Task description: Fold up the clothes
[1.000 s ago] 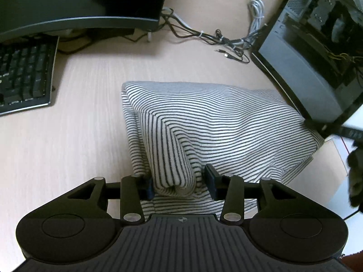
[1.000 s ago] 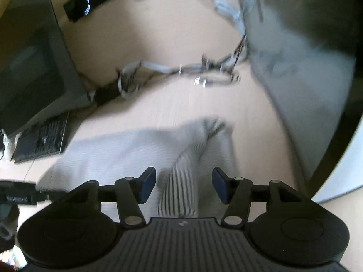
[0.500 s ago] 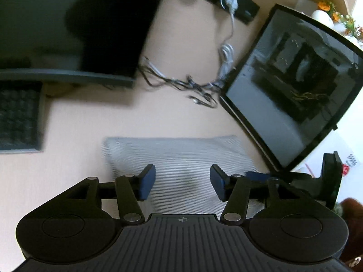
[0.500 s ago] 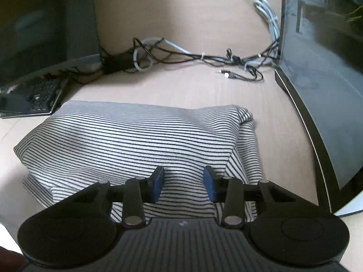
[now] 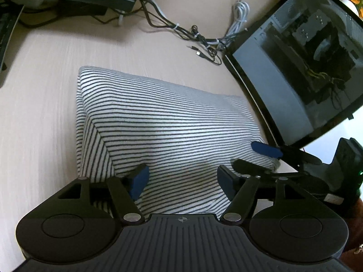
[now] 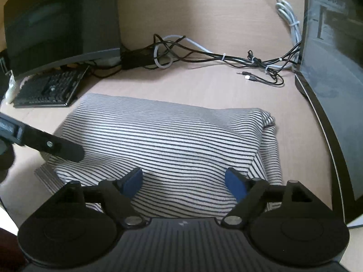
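Note:
A black-and-white striped garment lies folded in a thick rectangle on the light wooden desk; it also shows in the right wrist view. My left gripper is open, its blue pads spread over the garment's near edge, holding nothing. My right gripper is open too, over the near edge at the garment's right part. The right gripper's fingers show at the garment's right edge in the left wrist view. A left gripper finger rests by the garment's left side in the right wrist view.
A glass-sided computer case stands close on the right of the garment. A tangle of cables lies behind it. A monitor and a keyboard stand at the back left.
Both grippers have let go of the striped fabric and opened wide. The left gripper drew back and up; the garment now lies flat as a folded rectangle.

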Available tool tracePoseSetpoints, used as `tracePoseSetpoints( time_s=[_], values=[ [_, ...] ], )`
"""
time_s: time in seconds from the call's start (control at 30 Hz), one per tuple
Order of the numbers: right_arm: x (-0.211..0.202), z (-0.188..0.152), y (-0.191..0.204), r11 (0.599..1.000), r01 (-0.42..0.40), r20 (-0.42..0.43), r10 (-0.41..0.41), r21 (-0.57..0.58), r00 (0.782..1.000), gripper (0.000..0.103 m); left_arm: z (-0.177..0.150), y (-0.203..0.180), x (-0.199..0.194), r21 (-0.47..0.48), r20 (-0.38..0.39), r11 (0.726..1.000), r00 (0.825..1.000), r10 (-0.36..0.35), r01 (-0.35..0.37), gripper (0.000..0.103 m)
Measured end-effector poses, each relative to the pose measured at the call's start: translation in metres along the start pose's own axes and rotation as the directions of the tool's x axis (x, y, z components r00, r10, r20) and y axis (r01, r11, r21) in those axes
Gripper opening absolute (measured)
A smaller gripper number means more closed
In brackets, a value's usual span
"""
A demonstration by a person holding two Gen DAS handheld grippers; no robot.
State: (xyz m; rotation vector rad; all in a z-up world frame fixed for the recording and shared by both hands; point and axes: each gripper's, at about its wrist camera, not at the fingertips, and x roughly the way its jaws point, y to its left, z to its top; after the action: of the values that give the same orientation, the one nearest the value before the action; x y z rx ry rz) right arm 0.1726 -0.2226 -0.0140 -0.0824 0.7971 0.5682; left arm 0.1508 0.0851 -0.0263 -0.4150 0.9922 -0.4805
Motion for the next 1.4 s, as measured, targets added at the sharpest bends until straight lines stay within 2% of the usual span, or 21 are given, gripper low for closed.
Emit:
tracePoseSetpoints(
  time_s=[0.1, 0.23, 0.3, 0.37, 0.4, 0.43, 0.53, 0.7, 0.83, 0.93, 1.2, 1.4],
  values=[
    [-0.011, 0.017, -0.010, 0.997, -0.051, 0.029, 0.049, 0.064, 0.998, 0.084, 0.009, 0.007, 0.002, -0.017, 0.008, 1.000, 1.000, 0.000, 0.000, 0.072],
    [-0.022, 0.046, -0.030, 0.990, -0.073, 0.112, 0.060, 0.121, 0.992, 0.101, 0.027, 0.006, 0.009, 0.011, 0.028, 0.998, 0.997, 0.069, -0.069, 0.072],
    [-0.018, 0.058, -0.038, 0.993, -0.045, 0.124, 0.031, 0.110, 0.992, 0.101, 0.035, 0.004, 0.014, 0.024, 0.044, 0.992, 0.992, 0.121, -0.122, 0.073],
    [-0.008, 0.067, -0.042, 0.998, 0.020, 0.127, -0.027, 0.057, 0.992, 0.100, 0.041, -0.002, 0.016, 0.022, 0.051, 0.986, 0.986, 0.161, -0.163, 0.077],
    [-0.001, 0.071, -0.042, 0.998, 0.053, 0.126, -0.056, 0.022, 0.990, 0.096, 0.044, -0.005, 0.017, 0.021, 0.055, 0.983, 0.982, 0.181, -0.182, 0.080],
    [0.007, 0.074, -0.043, 0.997, 0.079, 0.119, -0.078, -0.010, 0.990, 0.087, 0.045, -0.009, 0.017, 0.020, 0.056, 0.982, 0.981, 0.188, -0.189, 0.084],
    [0.033, 0.079, -0.046, 0.986, 0.138, 0.083, -0.130, -0.092, 0.988, 0.063, 0.043, -0.022, 0.014, 0.029, 0.056, 0.983, 0.982, 0.179, -0.181, 0.086],
    [0.075, 0.064, -0.060, 0.981, 0.165, -0.040, -0.170, -0.101, 0.985, 0.063, 0.032, -0.033, 0.013, -0.045, 0.002, 0.997, 0.998, 0.057, -0.057, 0.083],
    [0.075, 0.052, -0.062, 0.983, 0.170, -0.022, -0.172, -0.065, 0.985, 0.066, 0.025, -0.034, 0.023, -0.066, -0.028, 0.997, 0.999, 0.040, -0.042, 0.082],
    [0.070, 0.046, -0.062, 0.983, 0.176, -0.022, -0.177, -0.046, 0.984, 0.070, 0.026, -0.031, 0.030, -0.051, -0.038, 0.996, 0.997, 0.070, -0.072, 0.078],
    [0.046, 0.019, -0.058, 0.985, 0.172, -0.022, -0.171, 0.021, 0.985, 0.080, 0.037, -0.033, 0.045, 0.066, 0.003, 0.990, 0.992, 0.124, -0.124, 0.081],
    [0.025, -0.002, -0.033, 0.989, 0.148, -0.030, -0.148, 0.009, 0.989, 0.080, 0.052, -0.027, 0.054, 0.088, 0.037, 0.985, 0.989, 0.142, -0.145, 0.083]
  ],
)
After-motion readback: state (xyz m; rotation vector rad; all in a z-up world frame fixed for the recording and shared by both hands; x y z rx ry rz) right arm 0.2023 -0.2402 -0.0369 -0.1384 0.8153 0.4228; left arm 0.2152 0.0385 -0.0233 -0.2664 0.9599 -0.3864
